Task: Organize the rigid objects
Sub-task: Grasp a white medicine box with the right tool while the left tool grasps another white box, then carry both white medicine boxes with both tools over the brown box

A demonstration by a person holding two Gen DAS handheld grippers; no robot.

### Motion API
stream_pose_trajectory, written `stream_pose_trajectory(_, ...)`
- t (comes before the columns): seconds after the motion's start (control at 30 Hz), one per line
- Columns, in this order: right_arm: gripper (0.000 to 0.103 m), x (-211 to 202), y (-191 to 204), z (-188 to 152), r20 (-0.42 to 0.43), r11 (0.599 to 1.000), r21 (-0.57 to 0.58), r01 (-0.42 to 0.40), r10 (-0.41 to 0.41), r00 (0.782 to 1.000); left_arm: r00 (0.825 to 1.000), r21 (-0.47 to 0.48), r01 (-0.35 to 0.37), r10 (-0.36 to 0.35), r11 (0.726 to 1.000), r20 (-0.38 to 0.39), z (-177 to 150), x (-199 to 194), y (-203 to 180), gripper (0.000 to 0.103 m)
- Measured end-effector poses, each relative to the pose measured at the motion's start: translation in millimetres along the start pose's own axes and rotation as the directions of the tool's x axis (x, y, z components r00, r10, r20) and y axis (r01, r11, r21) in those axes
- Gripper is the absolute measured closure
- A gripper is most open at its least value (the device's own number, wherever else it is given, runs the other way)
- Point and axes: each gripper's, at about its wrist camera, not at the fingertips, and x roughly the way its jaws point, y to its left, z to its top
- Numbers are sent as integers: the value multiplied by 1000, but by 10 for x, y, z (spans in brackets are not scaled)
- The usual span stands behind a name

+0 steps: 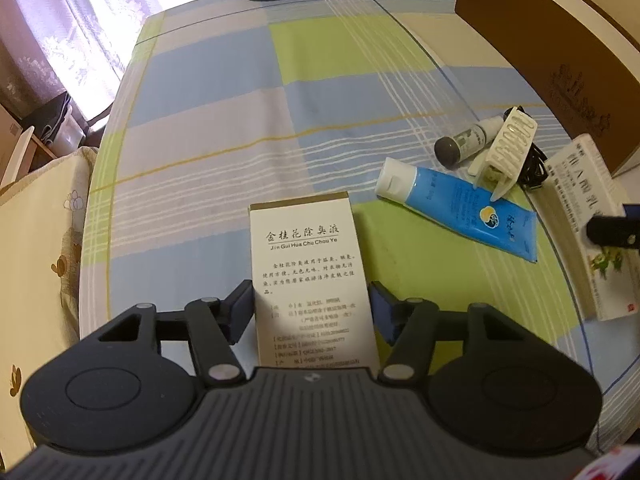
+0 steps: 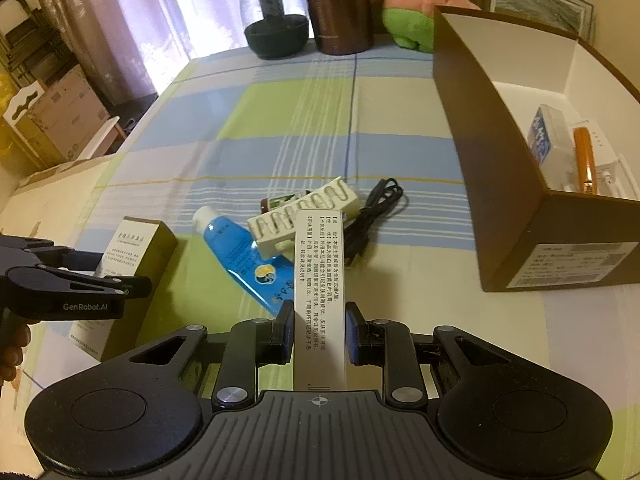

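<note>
Gripping a white carton [image 1: 310, 280] between its pads, the left gripper [image 1: 312, 312] is holding it over the checked tablecloth [image 1: 240, 100]. The right gripper [image 2: 318, 332] is clamping a narrow white box [image 2: 320, 292] above the blue tube [image 2: 244, 252], with the brown storage box [image 2: 500, 160] sitting to the right.

Daylight glows through the curtain [image 1: 72, 20] at the far left, blown out to white in both views. The tablecloth [image 2: 280, 128] sits in dim, greenish indoor light with soft shadows. Fisheye bending curves the edges, and the corners blur.
</note>
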Motion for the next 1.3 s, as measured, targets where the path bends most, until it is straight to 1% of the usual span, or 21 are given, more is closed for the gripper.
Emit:
stream_pose_trajectory(0.2,81,-67,-57,-6,14,1000,8,9,-10,1000,1000,-13,-13,14,1000,17,-25,-66,-33,46)
stream_pose_trajectory(0.37,81,-125,-97,-4,26,1000,4,7,-7,1000,999,-28,-18,20,999,48,0,-213,-76,46)
stream_pose_trajectory(0.53,81,-192,-140,-2,35,1000,0,3,-3,999,996,-50,-6,11,999,88,48,-412,-153,46)
stream_pose_trajectory(0.77,81,-388,-242,24,70,1000,-16,-7,8,998,989,-62,38,-29,997,144,164,-676,-368,46)
stream_pose_trajectory(0.9,81,-541,-355,64,95,1000,-18,-11,13,995,982,-55,76,-65,996,175,264,-810,-557,46)
stream_pose_trajectory(1.13,81,-784,-647,175,140,1000,-18,-5,7,990,963,-4,139,-134,990,234,529,-986,-1018,46)
stream_pose_trajectory(1.3,81,-930,-899,321,169,1000,-19,-9,12,986,946,30,185,-186,982,264,810,-1052,-1406,46)
